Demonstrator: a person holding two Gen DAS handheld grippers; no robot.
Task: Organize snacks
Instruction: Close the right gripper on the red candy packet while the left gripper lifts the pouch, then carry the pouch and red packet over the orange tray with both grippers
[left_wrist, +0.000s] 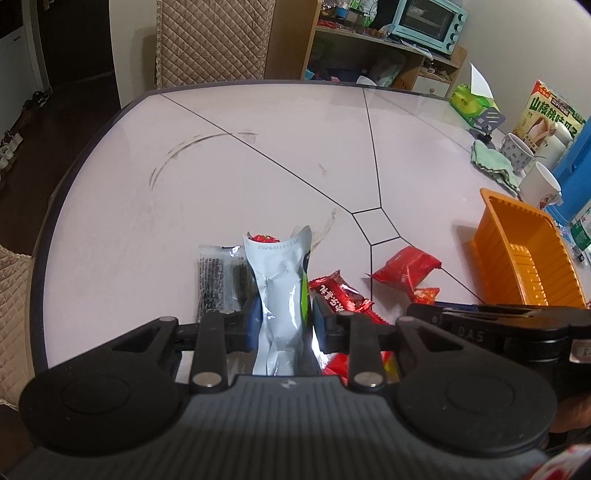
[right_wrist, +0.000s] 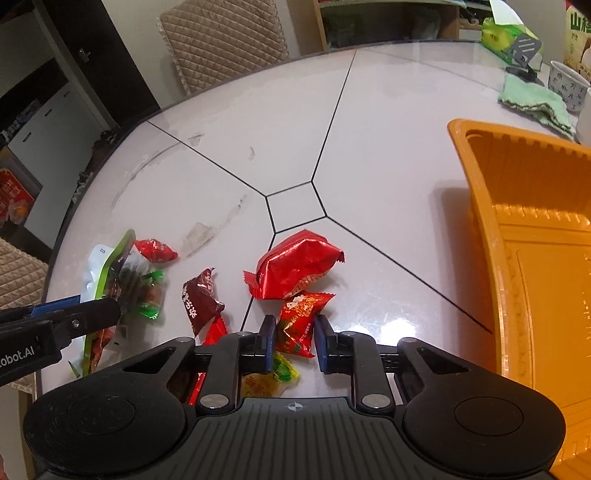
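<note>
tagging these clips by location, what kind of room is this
Most likely a home dining area: a pale dining table with quilted-cover chairs, a mint toaster oven on cluttered shelves, and mugs beside a walnut drink carton.

The far and left table surface offers unobstructed passage. Snack packets crowd the near centre. The orange tray blocks the right; mugs stand beyond it.

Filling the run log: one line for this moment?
left tongs: shut on silver pouch | right tongs: around red packet | orange tray: empty
</note>
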